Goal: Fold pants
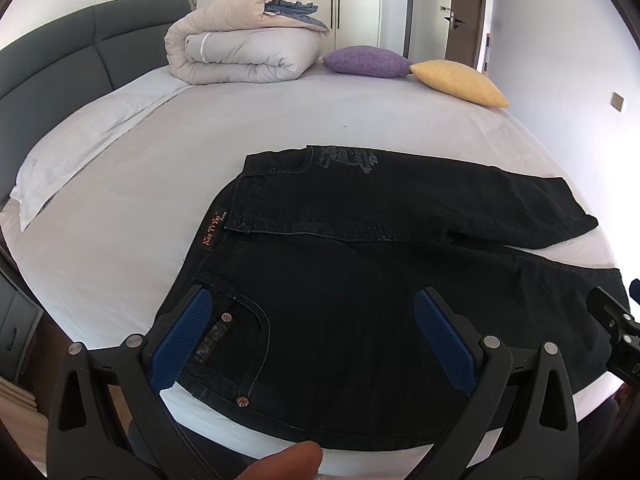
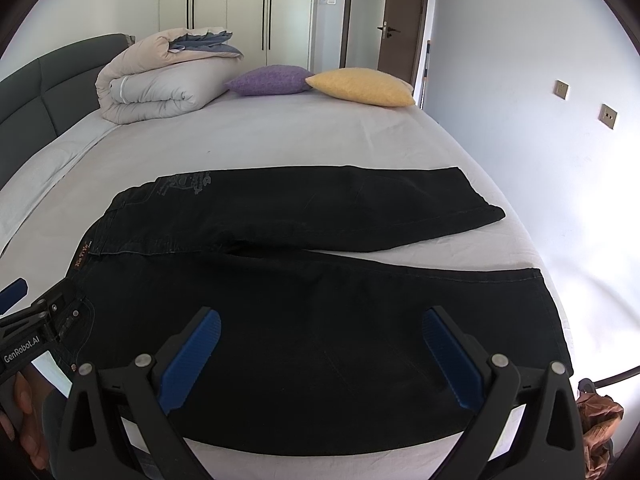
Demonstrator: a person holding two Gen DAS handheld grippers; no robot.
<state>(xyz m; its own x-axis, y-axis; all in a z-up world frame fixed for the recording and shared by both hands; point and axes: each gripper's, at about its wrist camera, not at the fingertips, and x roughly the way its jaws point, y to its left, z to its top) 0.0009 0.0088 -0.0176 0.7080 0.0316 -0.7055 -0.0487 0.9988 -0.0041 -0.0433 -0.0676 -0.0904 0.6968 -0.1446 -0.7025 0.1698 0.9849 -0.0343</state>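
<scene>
The bed (image 2: pixel 280 136) has a smooth pale sheet; on it the black denim pants (image 2: pixel 320 300) lie flat, legs splayed in a V. The left tongs (image 1: pixel 312 332) and right tongs (image 2: pixel 320 348), with ribbed blue pads, gape wide above the fabric, gripping nothing

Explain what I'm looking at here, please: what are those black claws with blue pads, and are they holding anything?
Each picture comes from a camera on a hand-held two-finger gripper, looking along its fingers. The left gripper hovers near the waistband of the black denim pants; the right gripper hovers over the nearer leg. Both are open and hold nothing. The pants lie flat on the white-sheeted bed, legs slightly spread. Farther back lie a rolled beige duvet, a purple cushion and a yellow cushion.
</scene>
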